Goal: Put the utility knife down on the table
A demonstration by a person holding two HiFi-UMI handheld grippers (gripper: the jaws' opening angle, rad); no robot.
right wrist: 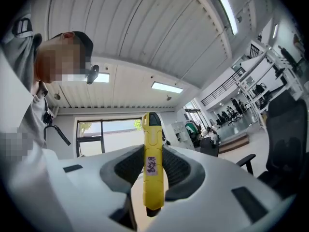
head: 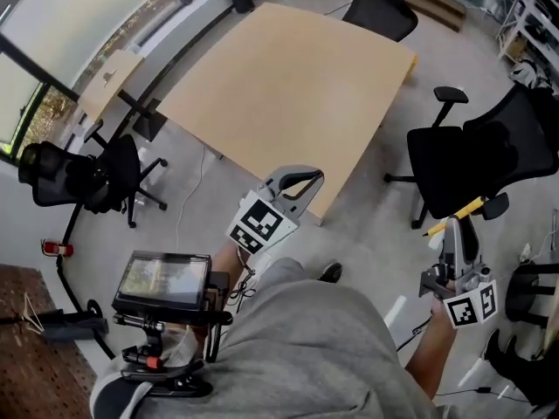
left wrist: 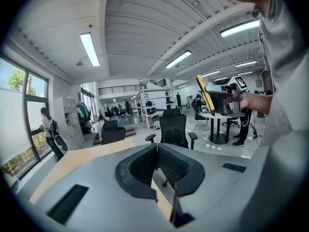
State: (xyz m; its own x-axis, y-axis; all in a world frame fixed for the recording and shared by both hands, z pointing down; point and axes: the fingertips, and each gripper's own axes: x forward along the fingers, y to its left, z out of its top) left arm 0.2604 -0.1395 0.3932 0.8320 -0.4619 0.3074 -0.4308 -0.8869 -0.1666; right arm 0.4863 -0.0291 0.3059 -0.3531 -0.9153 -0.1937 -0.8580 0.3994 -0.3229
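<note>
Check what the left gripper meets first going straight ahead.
Probably the black office chair, past the table edge. The left gripper, shut and empty, seems to pass above it, but depth is unclear.

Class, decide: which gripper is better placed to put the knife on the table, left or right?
Right: the right gripper is shut on the knife. The left gripper, though nearer the table, is shut and empty.
</note>
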